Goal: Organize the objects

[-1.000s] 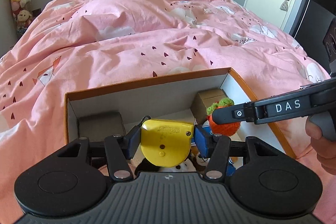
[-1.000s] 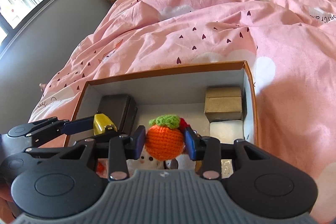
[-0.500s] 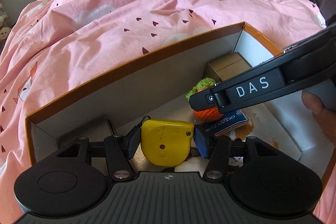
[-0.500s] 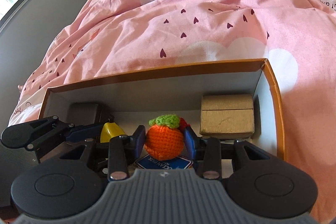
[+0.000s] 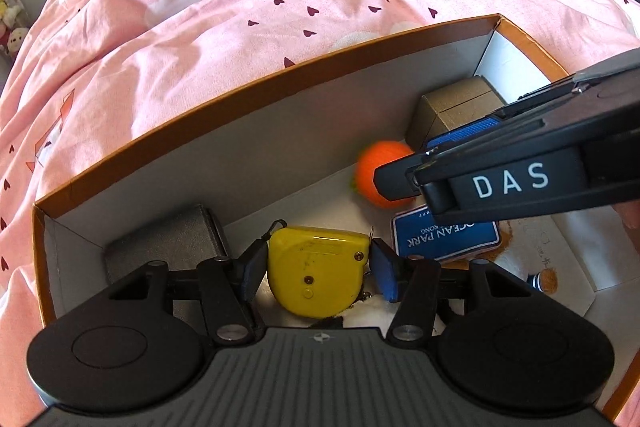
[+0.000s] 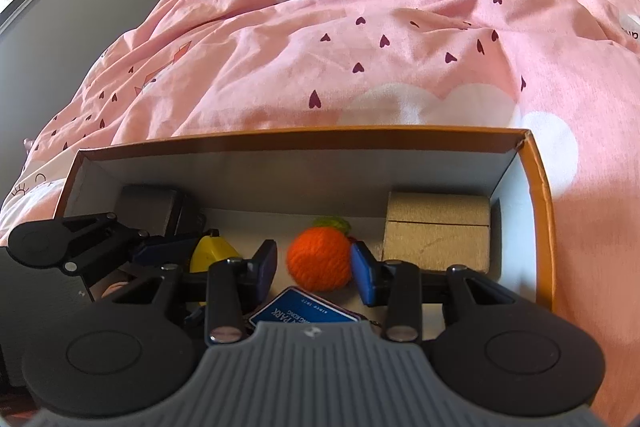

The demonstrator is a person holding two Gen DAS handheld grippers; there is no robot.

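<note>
An orange-rimmed cardboard box (image 5: 280,75) (image 6: 320,133) lies open on a pink duvet, and both grippers reach down into it. My left gripper (image 5: 318,273) is shut on a yellow tape measure (image 5: 316,267), with a pad against each of its sides. In my right gripper (image 6: 314,267) an orange crochet ball (image 6: 320,261) with a green top sits loose and blurred. A gap shows at the left pad, so the jaws stand open. In the left wrist view the ball (image 5: 376,175) is beside the right gripper's fingertip (image 5: 396,179).
Inside the box are a brown carton (image 6: 438,231) at the back right, a dark grey case (image 5: 160,247) at the back left, a blue "Ocean Park" card (image 5: 444,237) and a white-and-brown plush (image 5: 516,259). The duvet (image 5: 240,7) surrounds the box.
Both grippers have sunk into the box. The orange ball, gripped before, has turned and slipped away from the right pads. The tape measure stays between the left pads.
</note>
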